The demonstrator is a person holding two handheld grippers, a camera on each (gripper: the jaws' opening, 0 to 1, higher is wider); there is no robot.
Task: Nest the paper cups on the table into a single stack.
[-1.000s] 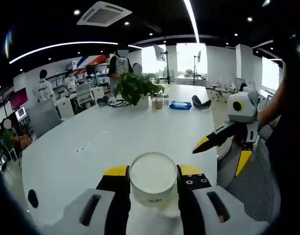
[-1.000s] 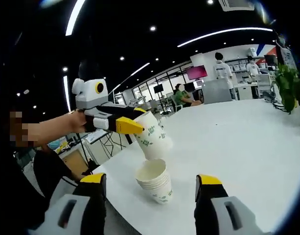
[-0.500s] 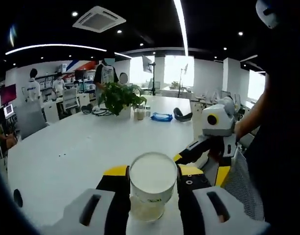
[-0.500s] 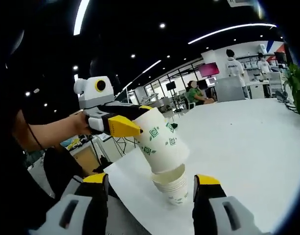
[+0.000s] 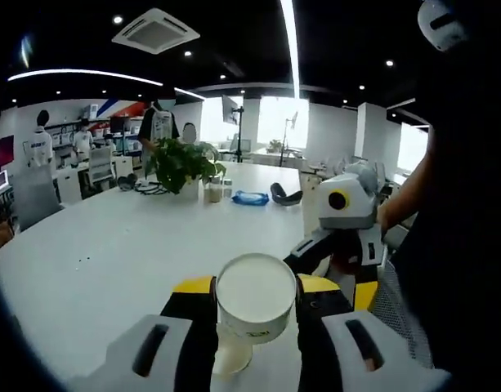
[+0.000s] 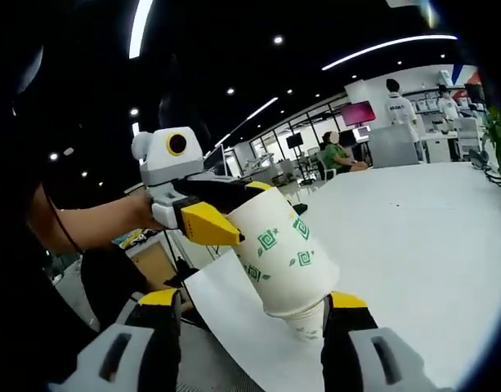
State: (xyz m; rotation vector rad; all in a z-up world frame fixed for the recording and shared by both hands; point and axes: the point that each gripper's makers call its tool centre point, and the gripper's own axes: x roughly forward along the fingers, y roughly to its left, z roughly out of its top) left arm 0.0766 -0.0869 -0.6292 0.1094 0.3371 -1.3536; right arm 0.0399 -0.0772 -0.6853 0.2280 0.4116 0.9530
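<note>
My left gripper (image 5: pixel 256 292) is shut on a white paper cup (image 5: pixel 255 296) with green marks, its open mouth facing the camera. In the right gripper view that same cup (image 6: pixel 281 255) hangs tilted in the left gripper (image 6: pixel 209 219), its base right over the stack of nested cups (image 6: pixel 308 320) on the white table (image 6: pixel 413 237). The stack (image 5: pixel 230 358) also peeks out below the held cup in the left gripper view. My right gripper (image 6: pixel 252 304) is open, its jaws standing on either side of the stack, and it appears in the left gripper view (image 5: pixel 336 245) from the right.
A potted plant (image 5: pixel 178 166), small jars (image 5: pixel 216 192), a blue object (image 5: pixel 250 197) and a dark object (image 5: pixel 284 194) stand at the table's far end. People stand by desks in the background. The table's near edge (image 6: pixel 209 318) runs close to the stack.
The left gripper has carried the cup nearer and lower over the stack, so it now hides most of it. The right gripper stays open around the stack.
</note>
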